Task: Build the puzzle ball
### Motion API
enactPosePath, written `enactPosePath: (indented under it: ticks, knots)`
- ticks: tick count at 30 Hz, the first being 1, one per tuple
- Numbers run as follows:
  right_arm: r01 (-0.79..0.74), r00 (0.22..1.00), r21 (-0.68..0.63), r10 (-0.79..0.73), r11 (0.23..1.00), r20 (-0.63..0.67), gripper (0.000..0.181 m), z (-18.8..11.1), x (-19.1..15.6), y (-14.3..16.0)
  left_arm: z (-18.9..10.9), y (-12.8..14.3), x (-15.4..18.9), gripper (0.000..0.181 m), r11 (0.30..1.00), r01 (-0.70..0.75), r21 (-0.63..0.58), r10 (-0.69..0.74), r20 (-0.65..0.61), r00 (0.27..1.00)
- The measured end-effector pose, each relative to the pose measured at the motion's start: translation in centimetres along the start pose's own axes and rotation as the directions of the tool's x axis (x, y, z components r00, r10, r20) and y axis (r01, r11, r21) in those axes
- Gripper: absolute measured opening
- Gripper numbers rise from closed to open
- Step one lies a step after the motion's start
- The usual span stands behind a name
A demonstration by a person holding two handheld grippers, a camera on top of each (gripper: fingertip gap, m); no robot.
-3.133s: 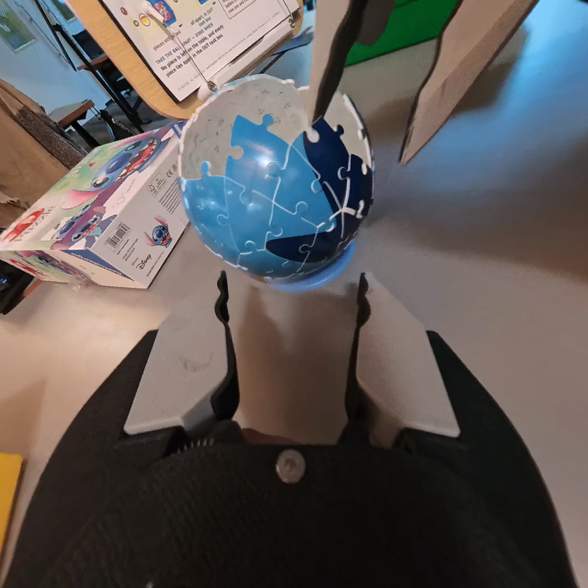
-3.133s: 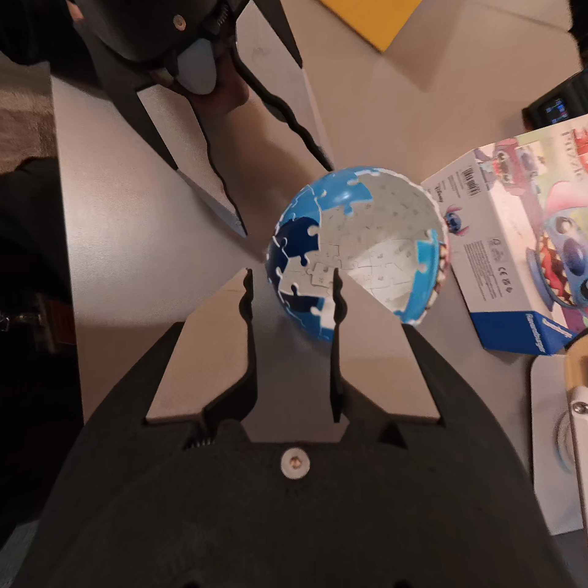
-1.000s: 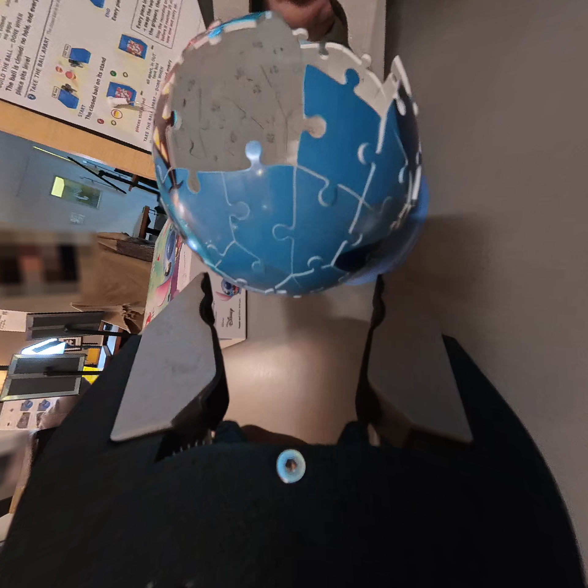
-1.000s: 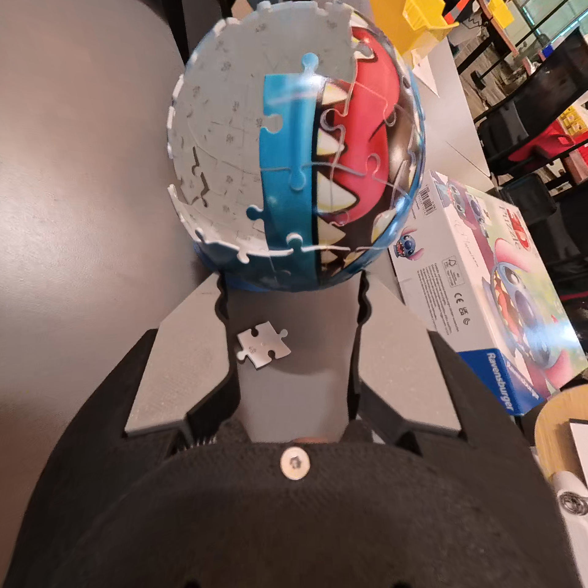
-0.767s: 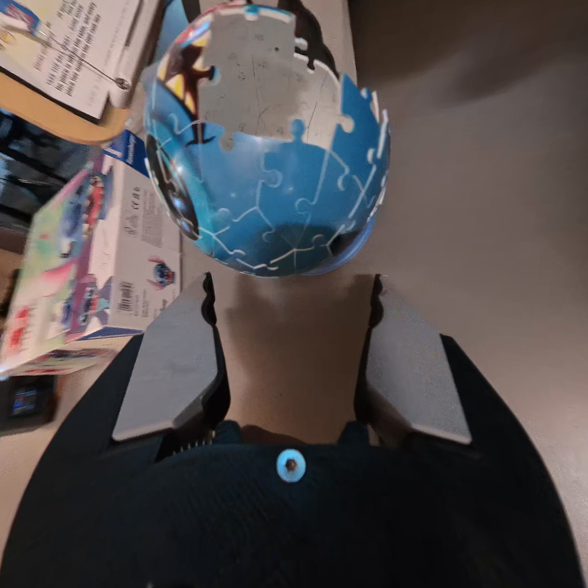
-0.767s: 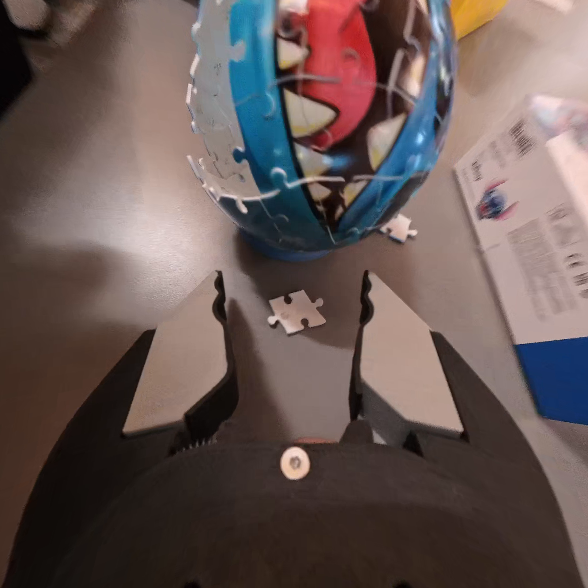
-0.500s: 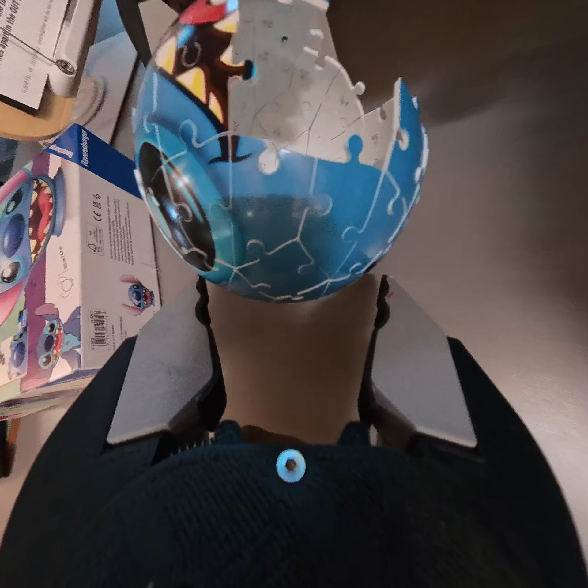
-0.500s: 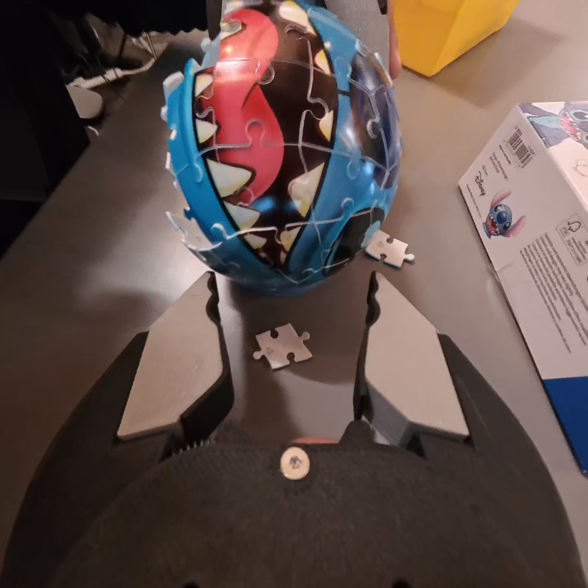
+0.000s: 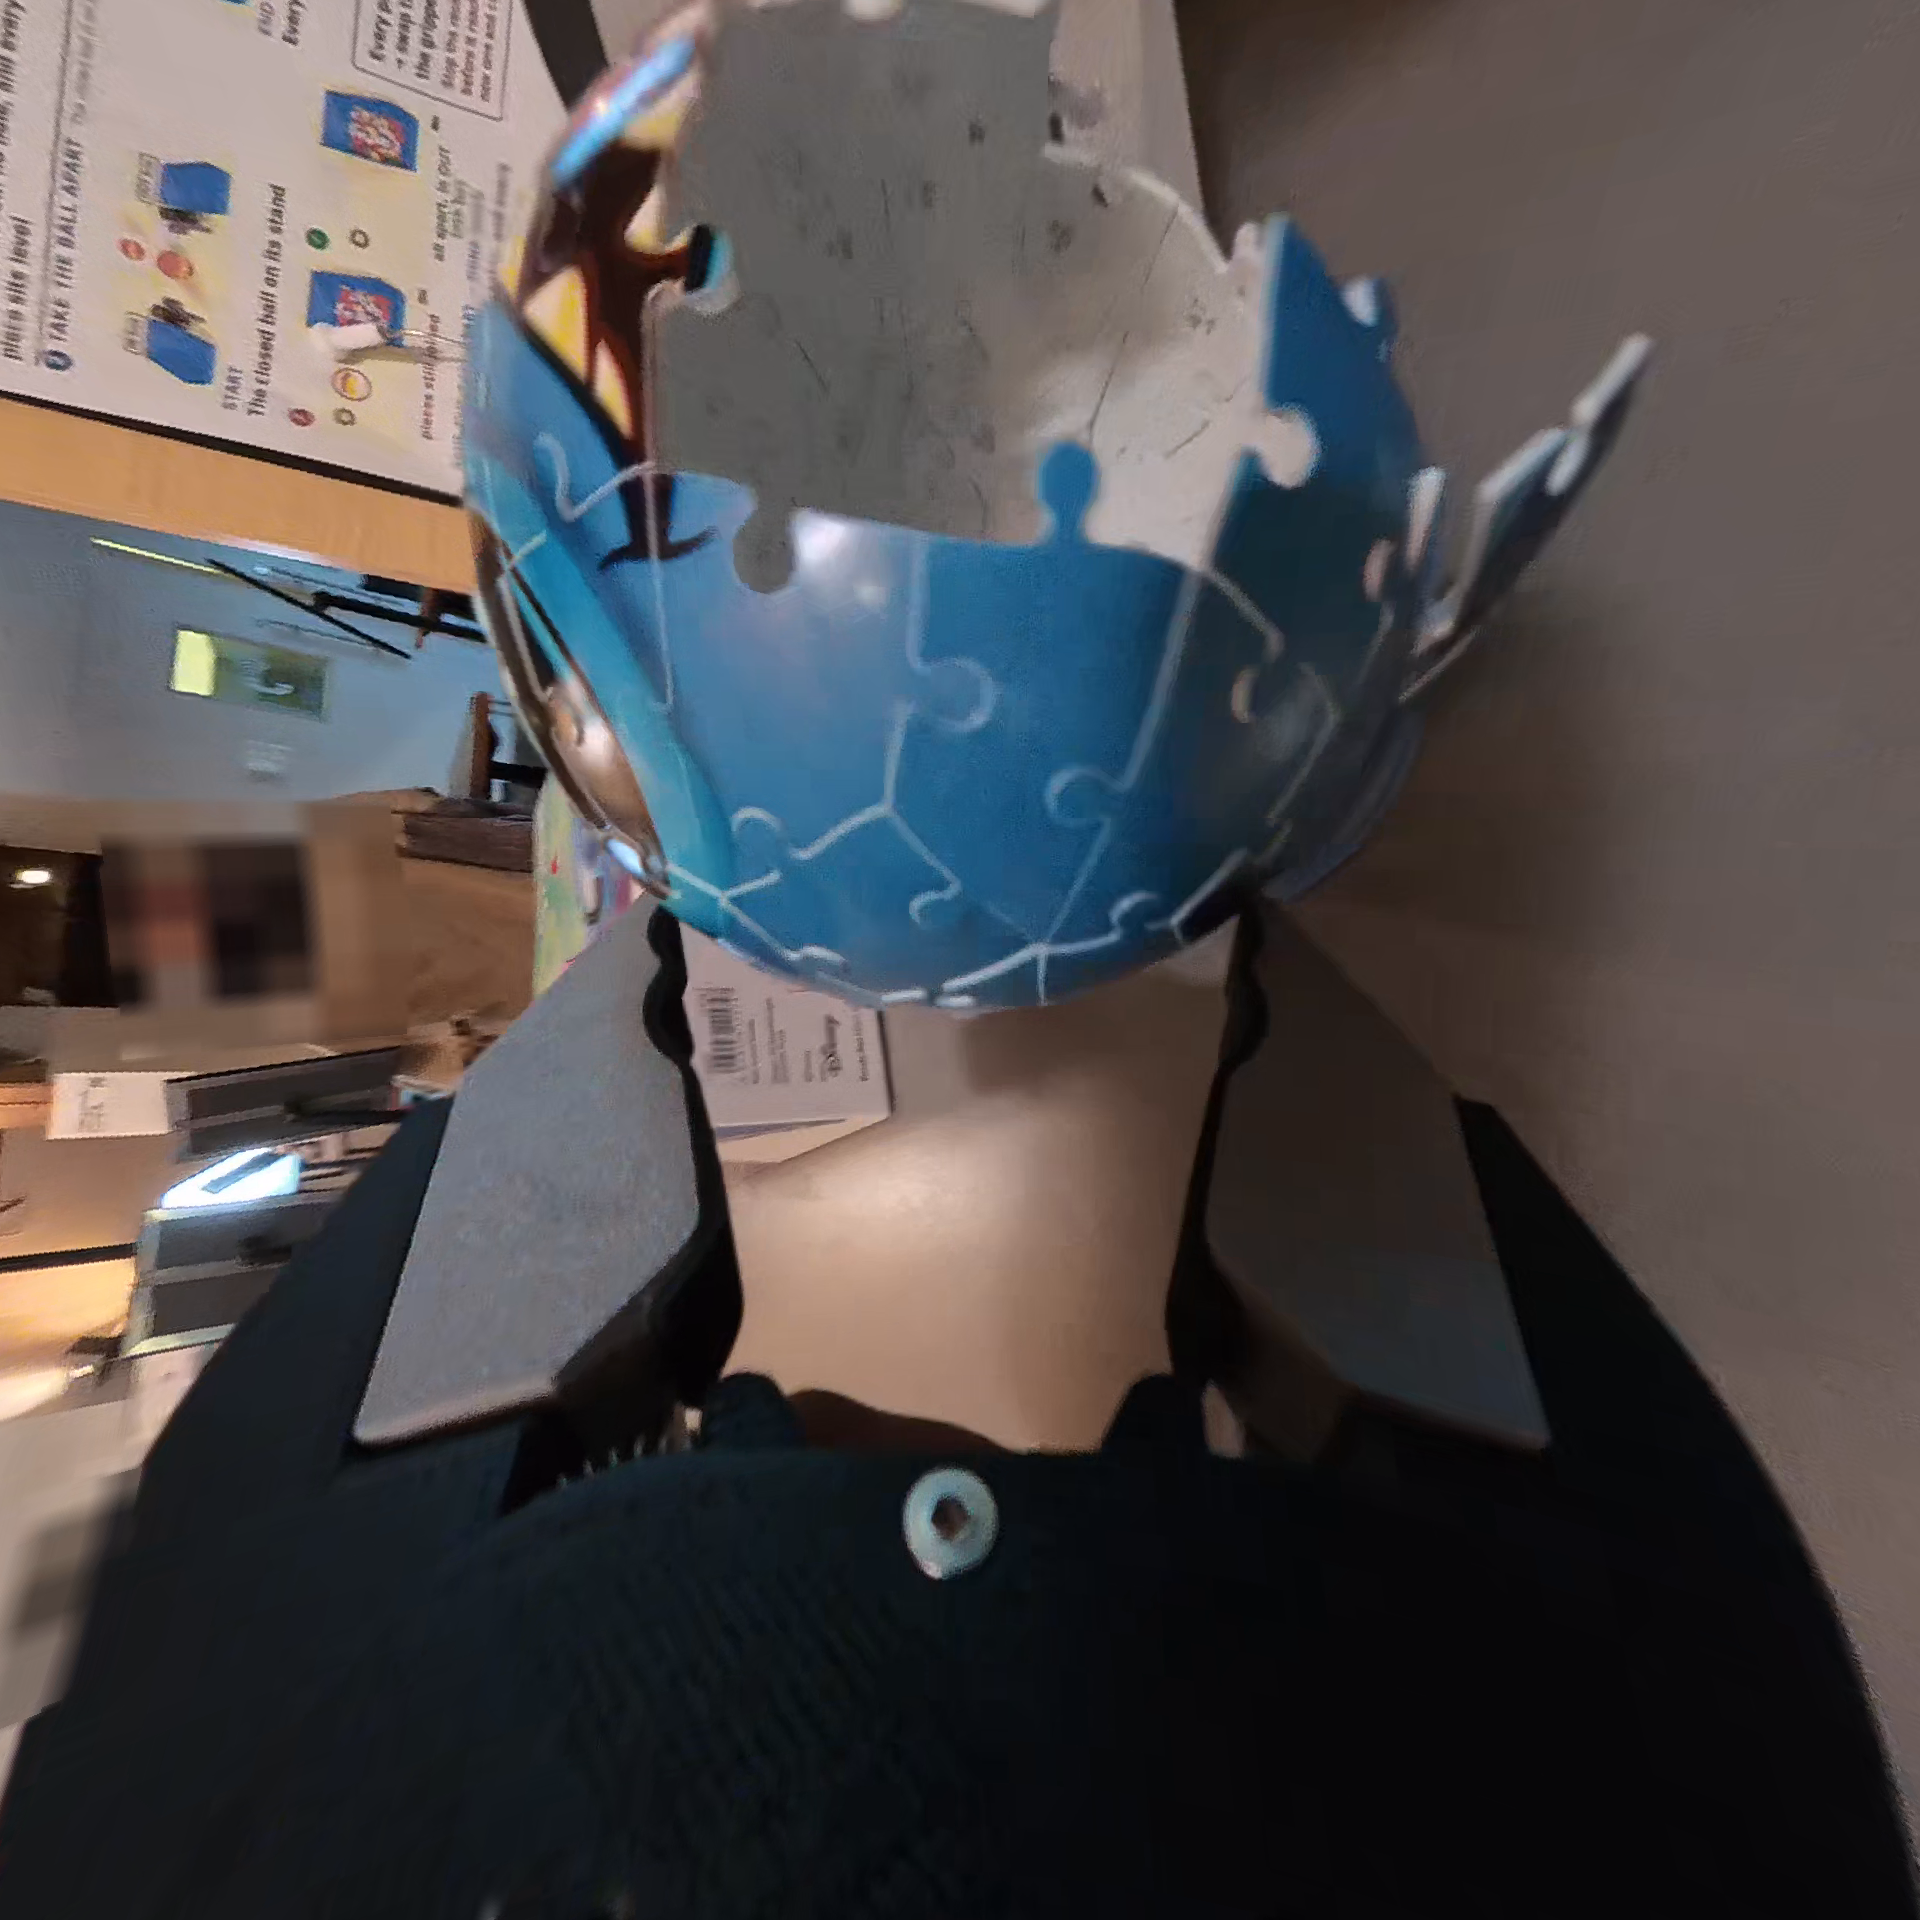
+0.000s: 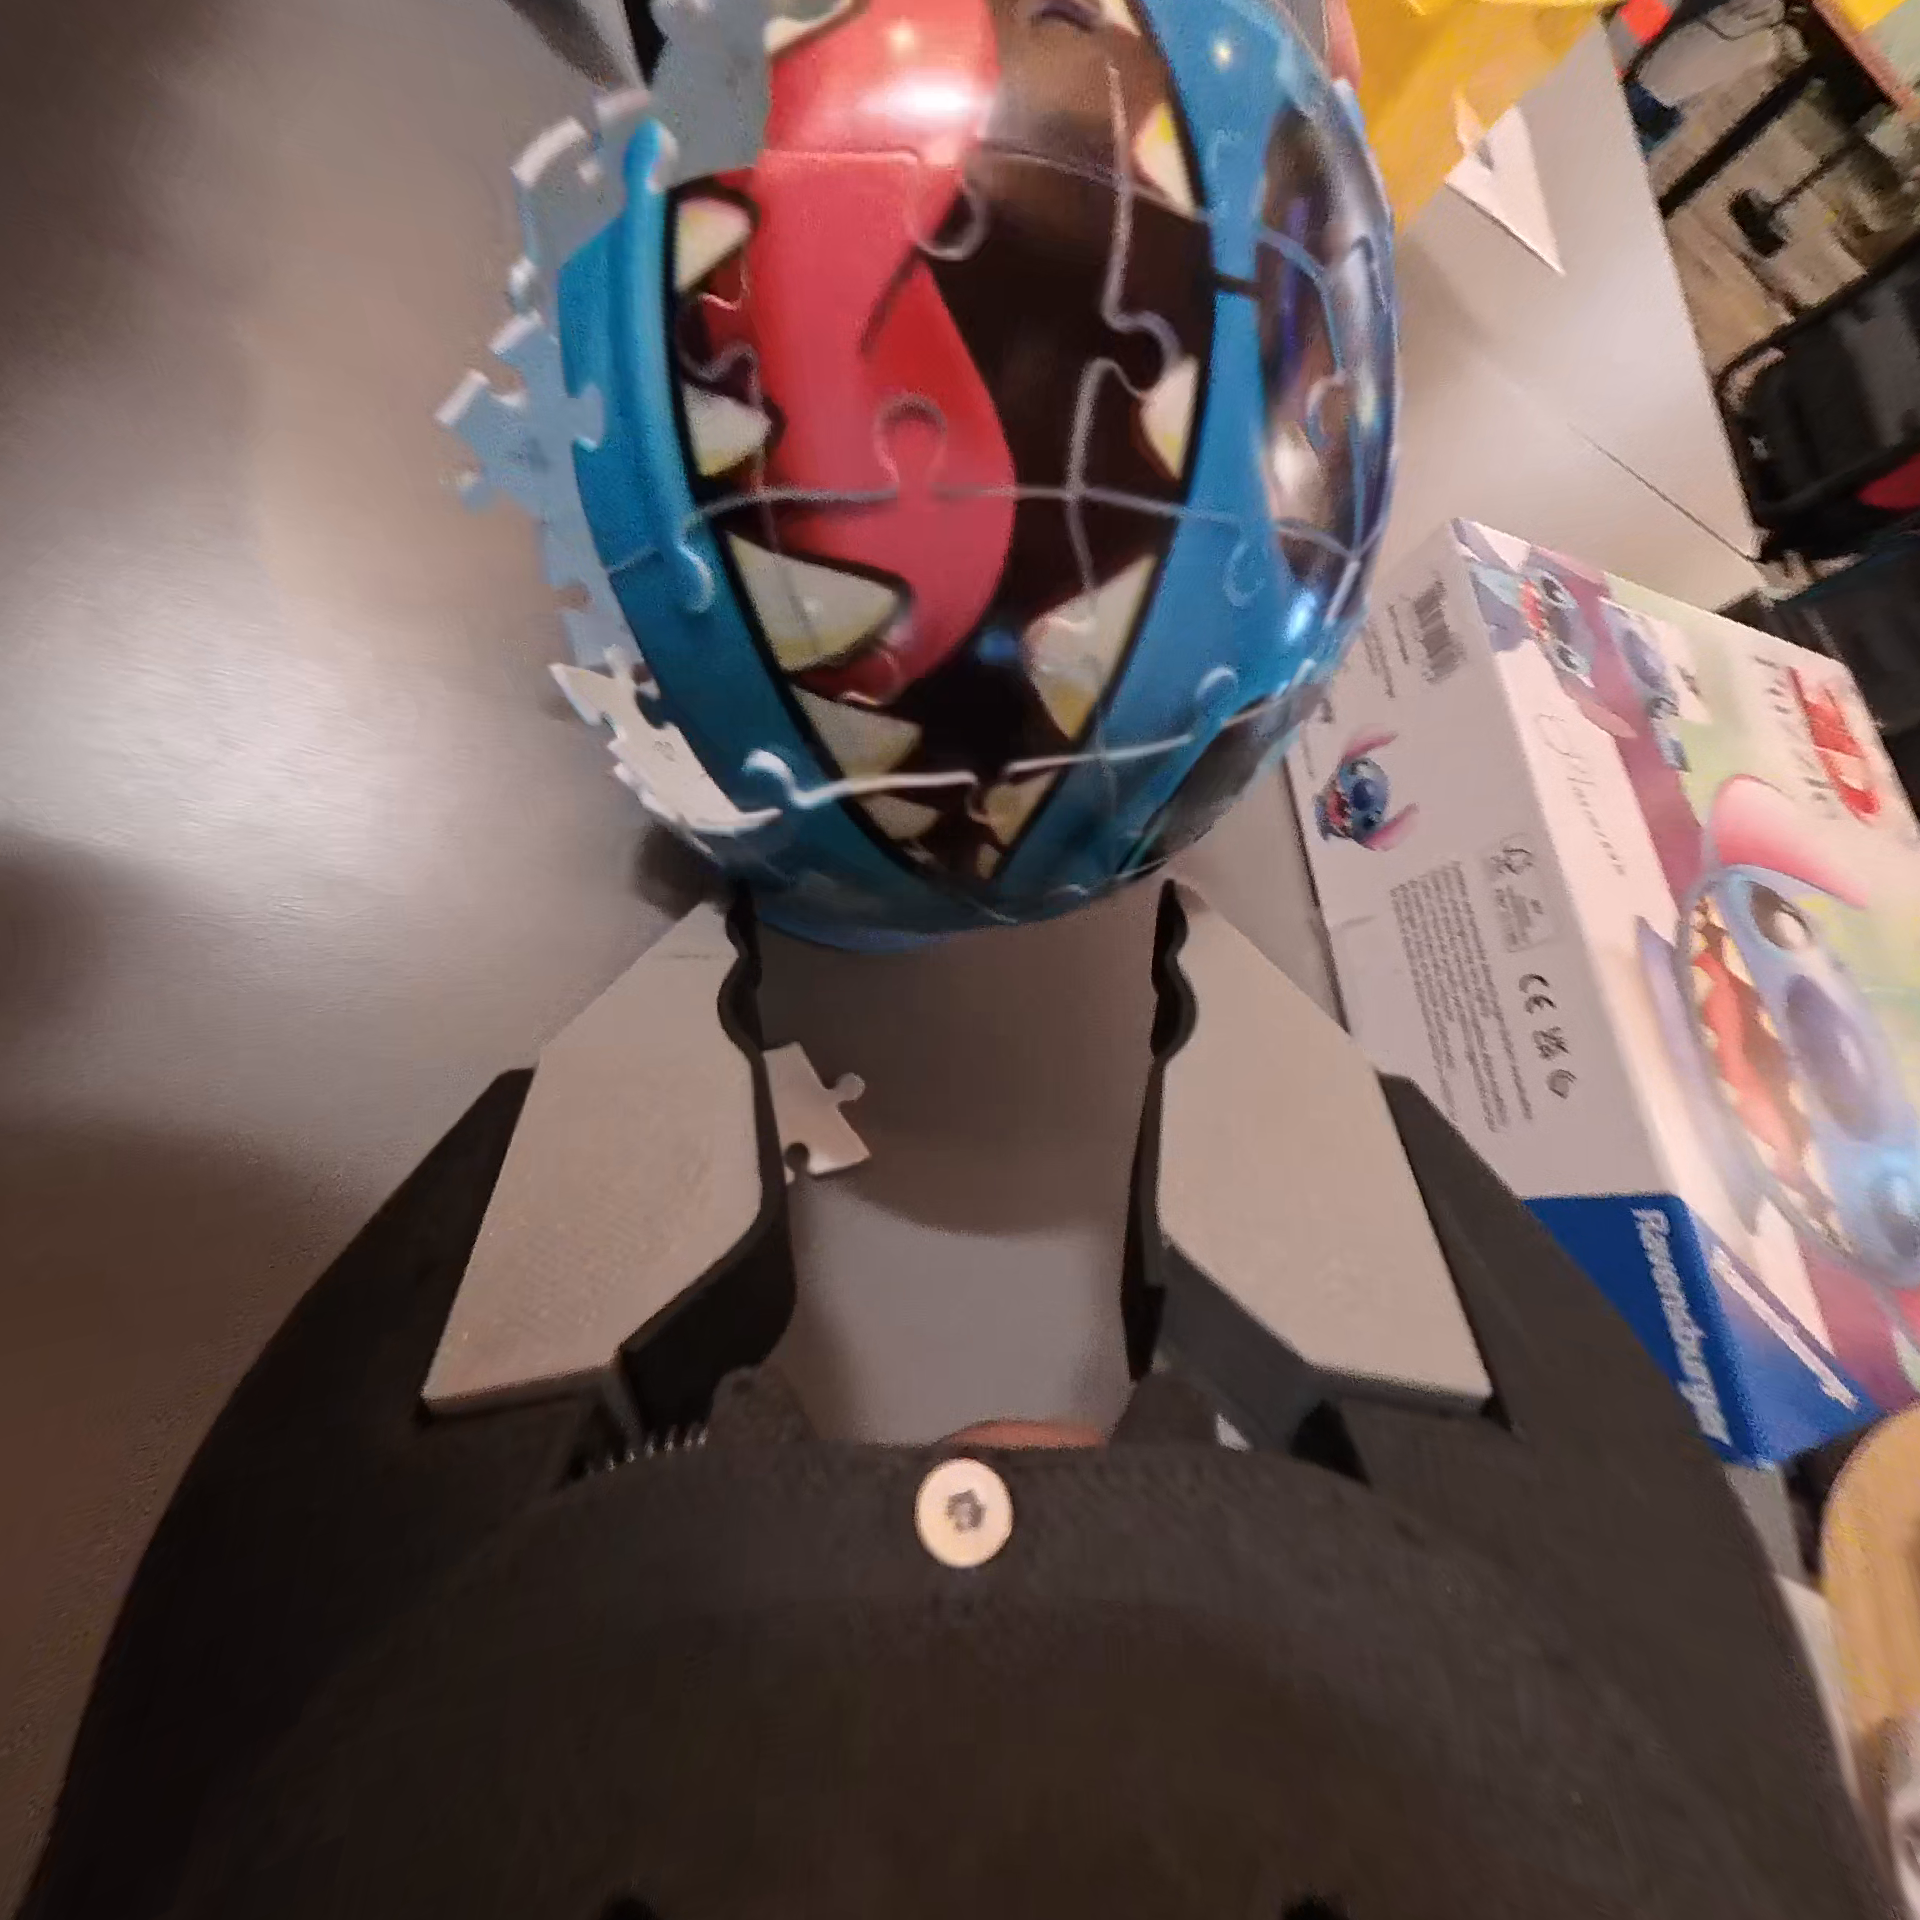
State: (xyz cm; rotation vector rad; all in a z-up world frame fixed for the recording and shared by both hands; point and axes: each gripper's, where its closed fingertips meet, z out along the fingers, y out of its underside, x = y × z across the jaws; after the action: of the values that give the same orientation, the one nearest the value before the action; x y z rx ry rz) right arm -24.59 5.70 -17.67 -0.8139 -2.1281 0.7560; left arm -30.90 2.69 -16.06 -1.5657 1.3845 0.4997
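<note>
1. The half-built blue puzzle ball [image 9: 997,748] of glossy curved pieces sits on the grey table [image 10: 239,582], its grey inner side showing through the gap.
2. The left gripper [image 9: 951,935] gapes wide, empty, just near the ball.
3. The right gripper [image 10: 951,914] is likewise spread and empty.
4. A loose grey puzzle piece [image 10: 816,1122] lies between its fingers.
5. The printed cardboard puzzle box [image 10: 1621,935] lies right of the ball.

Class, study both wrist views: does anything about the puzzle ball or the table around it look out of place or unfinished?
Yes. The puzzle ball has a big gap showing its grey inside, with jagged edges. One loose piece lies grey side up on the table, beside the open right gripper.
</note>
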Motion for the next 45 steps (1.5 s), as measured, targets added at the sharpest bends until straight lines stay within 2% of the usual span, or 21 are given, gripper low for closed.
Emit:
enactPosePath:
  ticks: [4, 7, 11, 13, 15, 19, 21, 24, 28, 30, 32, 38, 42, 45]
  knots:
    - [0.031, 0.996, -0.051, -0.035, 0.998, -0.08, 0.066, 0.2, 0.9, 1.0, -0.4, 0.3, -0.7, 0.095, 0.993, -0.112, -0.025, 0.115, 0.141, 0.983]
    - [0.025, 0.995, -0.057, -0.031, 0.998, -0.1, 0.069, 0.1, 0.8, 1.0, -0.5, 0.5, -0.2, 0.098, 0.998, -0.054, -0.029, 0.057, 0.151, 0.987]
    - [0.019, 0.993, -0.074, -0.028, 0.997, -0.117, 0.075, -0.8, 0.3, 1.3, -1.2, 0.8, 0.7, 0.089, 0.999, -0.006, -0.04, 0.011, 0.134, 0.991]
    - [-0.008, 0.996, -0.055, 0.003, 0.998, -0.087, 0.075, -1.2, -0.4, 1.4, -1.6, 1.1, 1.5, 0.088, 0.998, 0.033, -0.045, -0.029, 0.08, 0.996]
    - [-0.056, 0.998, -0.029, 0.055, 0.998, -0.021, 0.078, -1.2, -1.3, 1.2, -2.1, 0.8, 1.9, 0.091, 0.991, 0.129, -0.019, -0.129, 0.005, 0.992]
    - [-0.151, 0.985, 0.012, 0.15, 0.988, 0.082, 0.084, -0.7, -1.4, 0.6, -2.8, -0.8, 0.9, 0.097, 0.933, 0.356, 0.046, -0.346, -0.156, 0.925]
    - [-0.192, 0.975, 0.029, 0.187, 0.981, 0.118, 0.086, -0.5, -1.1, 0.1, -2.6, -1.2, 1.1, 0.099, 0.907, 0.42, 0.017, -0.402, -0.258, 0.879]
    - [-0.208, 0.971, 0.035, 0.201, 0.978, 0.13, 0.086, -0.3, -1.0, -0.2, -1.6, -1.0, 1.6, 0.104, 0.906, 0.421, -0.053, -0.416, -0.305, 0.857]
    - [-0.175, 0.979, 0.018, 0.172, 0.984, 0.108, 0.086, 0.1, -1.2, 0.0, -1.1, -1.0, 1.7, 0.108, 0.919, 0.39, -0.061, -0.392, -0.263, 0.882]
    - [-0.171, 0.982, 0.018, 0.169, 0.985, 0.088, 0.082, 0.2, -1.0, 0.0, -1.1, -0.9, 1.4, 0.098, 0.926, 0.374, -0.05, -0.376, -0.217, 0.901]
    - [-0.146, 0.988, 0.024, 0.145, 0.989, 0.055, 0.079, 0.2, -0.7, -0.2, -1.1, -0.8, 1.2, 0.098, 0.939, 0.341, -0.035, -0.342, -0.159, 0.926]
    - [0.032, 0.994, 0.034, -0.028, 0.999, -0.11, 0.079, -0.5, -0.5, -1.3, -1.2, -0.2, 1.2, 0.097, 0.973, 0.224, -0.05, -0.224, 0.02, 0.974]
    - [0.165, 0.956, -0.041, -0.17, 0.985, -0.238, 0.077, -0.8, 0.1, -1.1, -1.2, 0.5, 0.8, 0.092, 0.99, 0.096, -0.102, -0.081, 0.146, 0.986]
    - [0.158, 0.956, -0.04, -0.163, 0.987, -0.245, 0.08, -0.8, -0.3, -1.3, -1.1, 0.4, 1.4, 0.092, 0.989, 0.124, -0.084, -0.109, 0.162, 0.981]
